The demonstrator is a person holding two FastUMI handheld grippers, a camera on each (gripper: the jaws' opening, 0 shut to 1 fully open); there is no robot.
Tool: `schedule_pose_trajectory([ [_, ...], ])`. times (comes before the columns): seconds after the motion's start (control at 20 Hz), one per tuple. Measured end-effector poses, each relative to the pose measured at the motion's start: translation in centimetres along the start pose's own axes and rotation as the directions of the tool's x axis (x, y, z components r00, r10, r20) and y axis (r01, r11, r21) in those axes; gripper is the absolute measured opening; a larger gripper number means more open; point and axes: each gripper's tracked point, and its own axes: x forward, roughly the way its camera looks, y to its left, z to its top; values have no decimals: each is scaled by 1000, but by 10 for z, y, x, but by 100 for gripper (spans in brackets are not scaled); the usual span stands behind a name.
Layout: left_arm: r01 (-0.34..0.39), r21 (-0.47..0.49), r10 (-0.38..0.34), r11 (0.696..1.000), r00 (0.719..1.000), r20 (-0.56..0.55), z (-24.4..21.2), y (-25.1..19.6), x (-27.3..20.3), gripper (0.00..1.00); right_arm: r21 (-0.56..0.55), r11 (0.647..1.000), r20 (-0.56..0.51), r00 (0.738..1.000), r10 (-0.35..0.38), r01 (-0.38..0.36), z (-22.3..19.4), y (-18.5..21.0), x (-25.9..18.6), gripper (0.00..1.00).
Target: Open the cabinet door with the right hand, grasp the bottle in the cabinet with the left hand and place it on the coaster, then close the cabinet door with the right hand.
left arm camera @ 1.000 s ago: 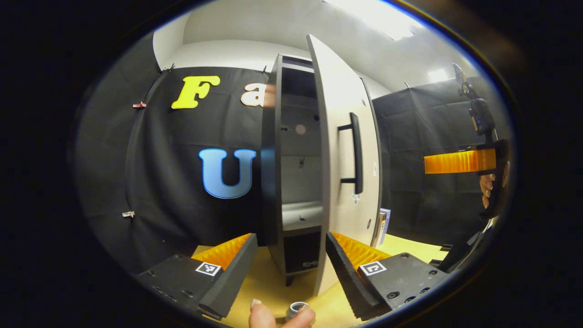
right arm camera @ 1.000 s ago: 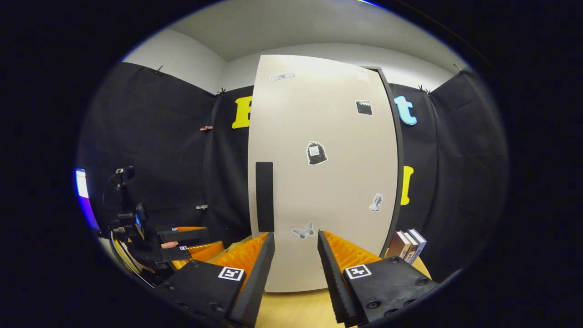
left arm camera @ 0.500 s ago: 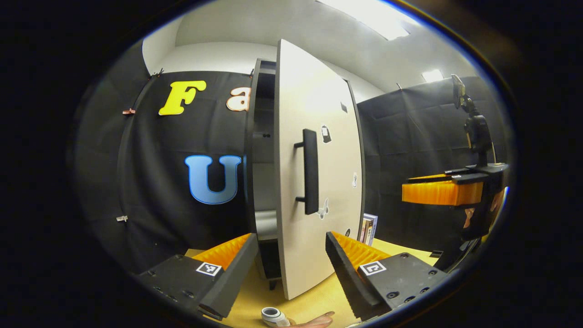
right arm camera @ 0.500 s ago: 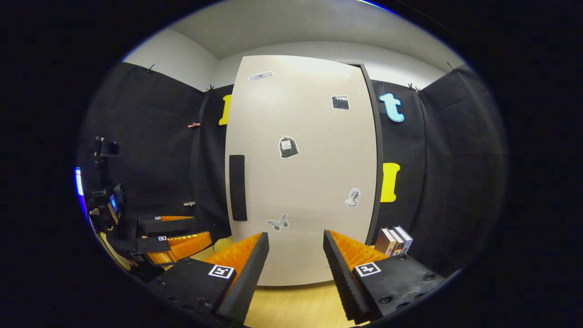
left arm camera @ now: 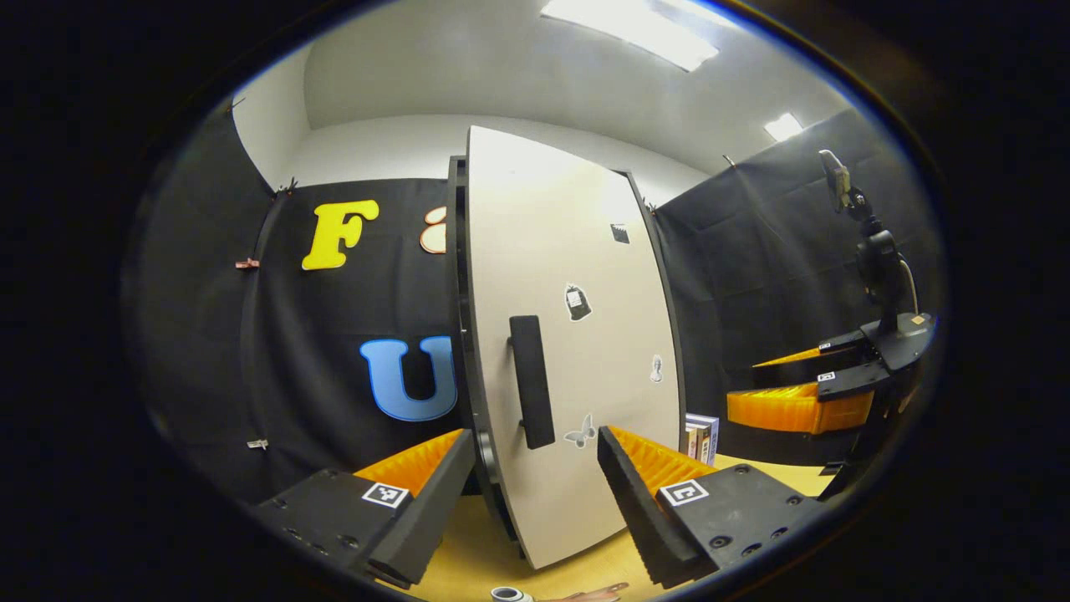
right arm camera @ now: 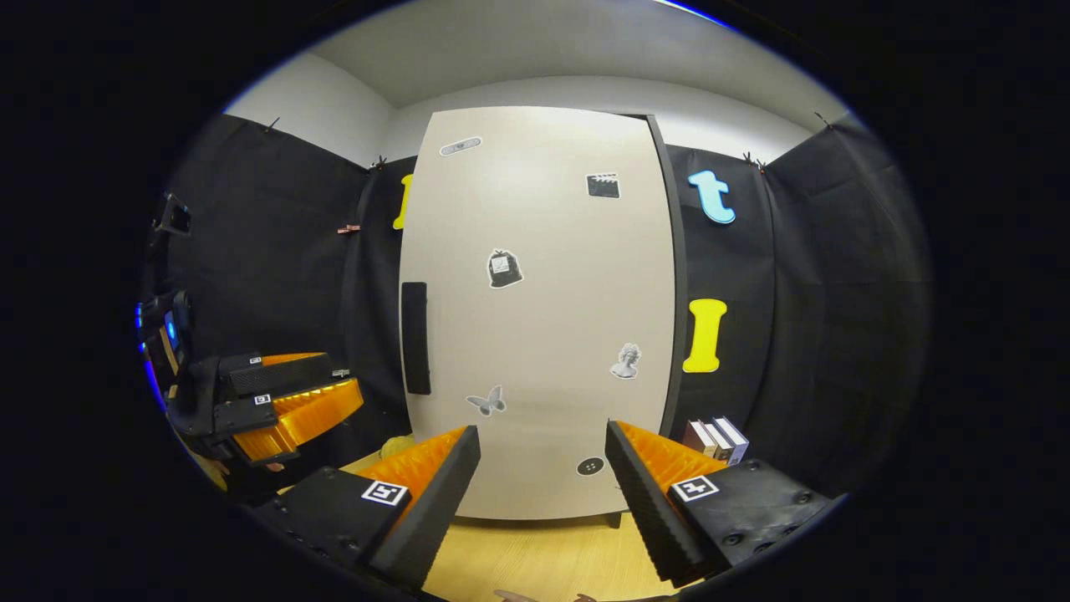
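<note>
The tall white cabinet door (left arm camera: 568, 334) with a black handle (left arm camera: 532, 393) stands almost flat against the dark cabinet, a thin dark gap left along its handle edge. In the right gripper view the door (right arm camera: 543, 318) faces me squarely, handle (right arm camera: 415, 337) at its left. My left gripper (left arm camera: 535, 493) is open and empty in front of the door. My right gripper (right arm camera: 543, 493) is open too, nothing between its fingers, a short way off the door. A small round whitish top (left arm camera: 510, 594) peeks in at the bottom edge; I cannot tell what it is.
Several books (right arm camera: 719, 439) stand on the yellow wooden tabletop (right arm camera: 535, 560) right of the cabinet. The right gripper (left arm camera: 802, 393) shows far right in the left gripper view, the left gripper (right arm camera: 284, 401) far left in the right gripper view. A fingertip (left arm camera: 598, 594) lies at the bottom edge.
The cabinet door has swung from wide open to nearly shut, hiding the shelves. The right gripper has drawn back and lower. Both stay open.
</note>
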Motion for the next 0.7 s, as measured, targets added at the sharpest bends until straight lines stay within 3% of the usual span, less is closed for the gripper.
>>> schedule_pose_trajectory([
  [0.3,-3,-59,2,998,1000,-27,-3,-15,6,90,2,1000,28,1000,9,-9,6,-9,0,98],
  [0.55,-4,-65,2,998,999,-35,-6,-18,15,94,-1,1000,36,999,3,-3,6,-15,3,98],
  [0.7,3,-67,-5,998,999,-35,-8,-21,19,90,-18,1000,37,999,0,1,5,-16,4,98],
])
